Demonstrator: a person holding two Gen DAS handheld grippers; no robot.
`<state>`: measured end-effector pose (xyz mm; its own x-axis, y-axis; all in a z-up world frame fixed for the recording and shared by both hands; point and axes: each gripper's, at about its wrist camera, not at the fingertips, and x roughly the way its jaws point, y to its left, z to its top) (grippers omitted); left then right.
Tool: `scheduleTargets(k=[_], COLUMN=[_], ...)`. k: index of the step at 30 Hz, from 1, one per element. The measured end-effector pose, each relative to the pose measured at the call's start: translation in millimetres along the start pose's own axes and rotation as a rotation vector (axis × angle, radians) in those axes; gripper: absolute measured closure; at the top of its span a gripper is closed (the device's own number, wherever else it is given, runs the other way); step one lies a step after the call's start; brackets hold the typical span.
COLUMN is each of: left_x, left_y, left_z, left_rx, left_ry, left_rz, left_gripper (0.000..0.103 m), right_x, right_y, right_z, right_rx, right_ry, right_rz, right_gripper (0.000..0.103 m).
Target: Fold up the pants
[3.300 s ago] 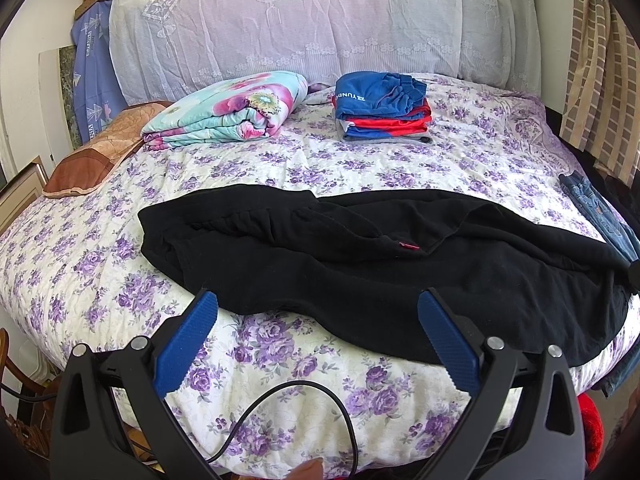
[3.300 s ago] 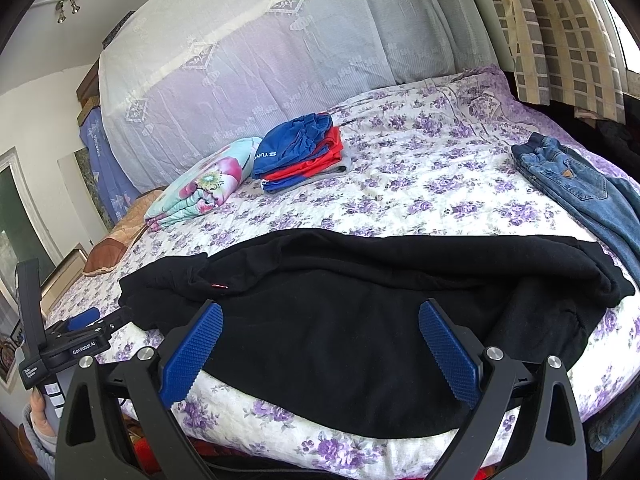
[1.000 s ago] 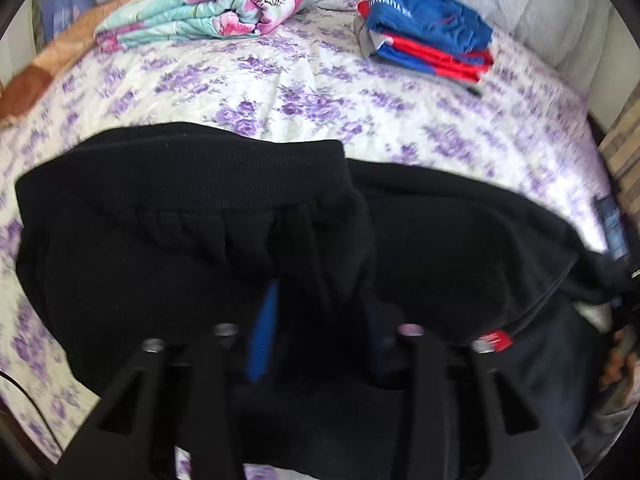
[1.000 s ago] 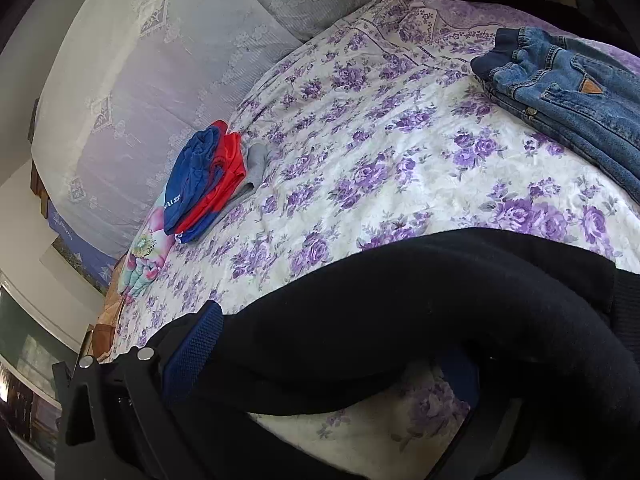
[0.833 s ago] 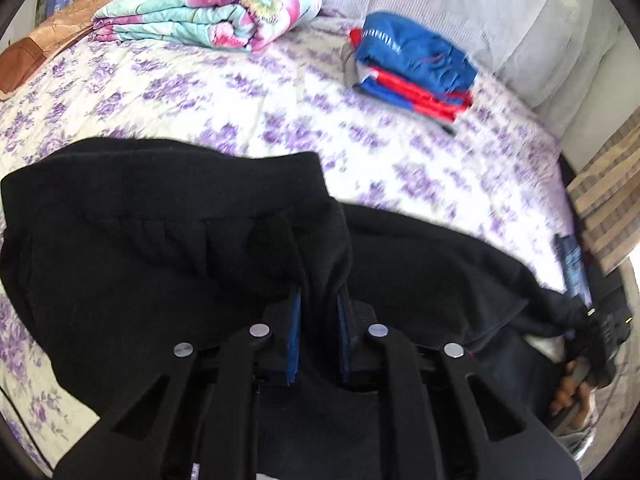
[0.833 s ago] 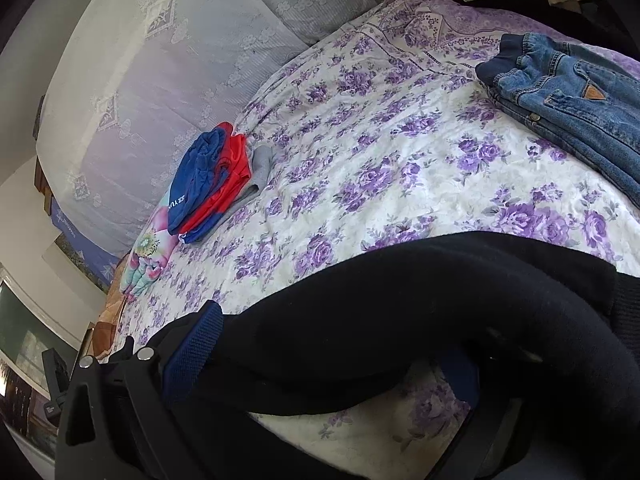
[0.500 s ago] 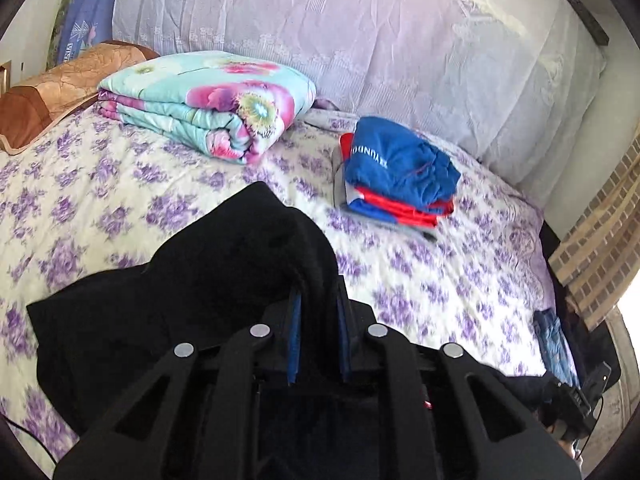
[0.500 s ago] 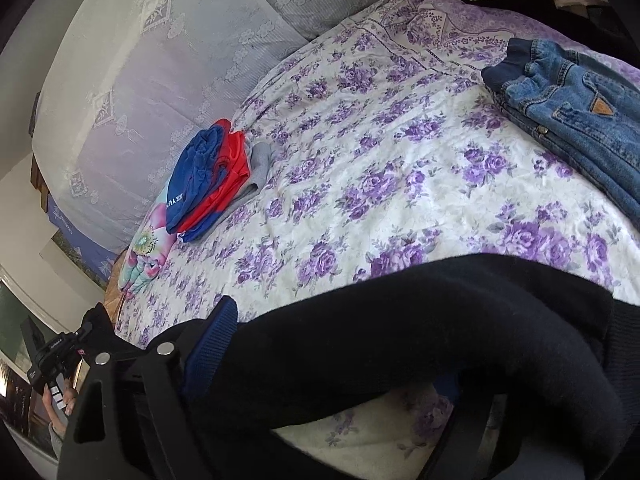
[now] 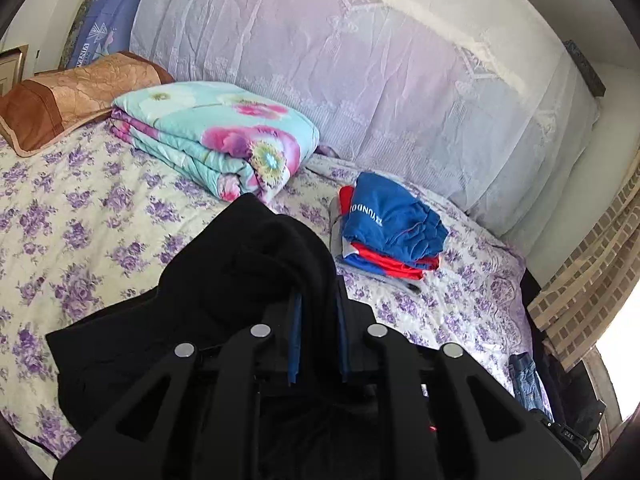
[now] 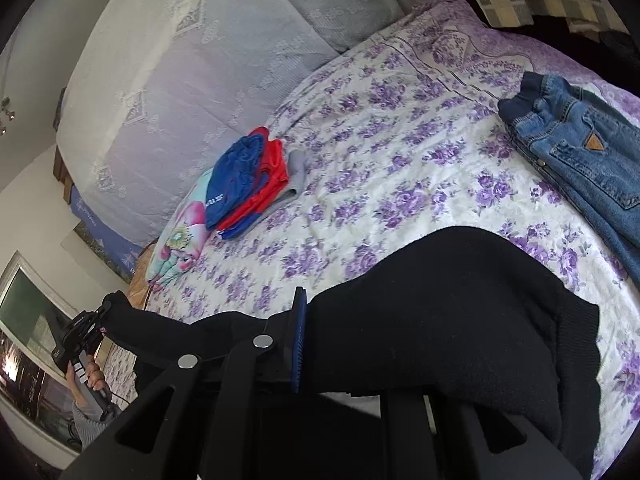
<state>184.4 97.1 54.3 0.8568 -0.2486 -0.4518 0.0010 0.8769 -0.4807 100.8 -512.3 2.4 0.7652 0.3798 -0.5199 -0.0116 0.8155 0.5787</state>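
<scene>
The black pants (image 9: 224, 292) hang lifted over the flowered bed (image 9: 80, 208). My left gripper (image 9: 318, 316) is shut on the waist end, with cloth bunched between its blue pads. In the right wrist view the pants (image 10: 452, 312) drape over my right gripper (image 10: 320, 344), which is shut on the leg end; only its left blue pad (image 10: 299, 340) shows, the other is hidden under cloth. The left gripper (image 10: 80, 336) also shows at the far left there, holding the stretched pants.
A folded floral quilt (image 9: 216, 136) and a stack of blue and red clothes (image 9: 392, 228) lie near the headboard. A brown pillow (image 9: 68, 92) lies at the back left. Blue jeans (image 10: 580, 152) lie at the bed's right side. A curtain (image 9: 592, 276) hangs on the right.
Both grippers have closed on the pants and lifted them off the bed. The right gripper's jaws went from wide open to shut in the last half second.
</scene>
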Motion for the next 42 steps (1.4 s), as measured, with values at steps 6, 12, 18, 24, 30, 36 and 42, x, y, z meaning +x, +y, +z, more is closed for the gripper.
scheduleTargets(k=[6,12,18,24,30,36,42], left_x=[25.5,142.4,108.9,91.2,97.9,145.8,177.1], left_y=[8.0,39.4,52.7,83.1,94.1,104.4,110.9], left_z=[37.0,42.8,16.1,27.2,24.9,30.4,38.1], left_rx=[-0.042,-0.128,0.017,-0.015,-0.019,-0.056,-0.073], left_ry=[0.034,0.295,0.196,0.156,0.187,0.269,0.297], left_rz=[0.01,0.141,0.204,0.259,0.275,0.24,0.253], left_gripper=[0.09,0.083,0.054,0.054,0.054,0.054,0.037], right_x=[61.2,149.1,109.1,120.3,122.8,143.8,163.9], right_y=[9.6,4.9,4.1,-30.4,-58.9,-57.9,-60.3], right_z=[73.3,142.8,107.8,68.3,35.1,41.5,37.4], right_rx=[-0.016,0.056,-0.06,0.006,0.149,0.169,0.245], right_ry=[0.062,0.142,0.067,0.13,0.21,0.202,0.237], right_rz=[0.004,-0.11,-0.137,-0.188,-0.146,-0.077,0.057], right_gripper=[0.082,0.036,0.021,0.021,0.021,0.026,0.076])
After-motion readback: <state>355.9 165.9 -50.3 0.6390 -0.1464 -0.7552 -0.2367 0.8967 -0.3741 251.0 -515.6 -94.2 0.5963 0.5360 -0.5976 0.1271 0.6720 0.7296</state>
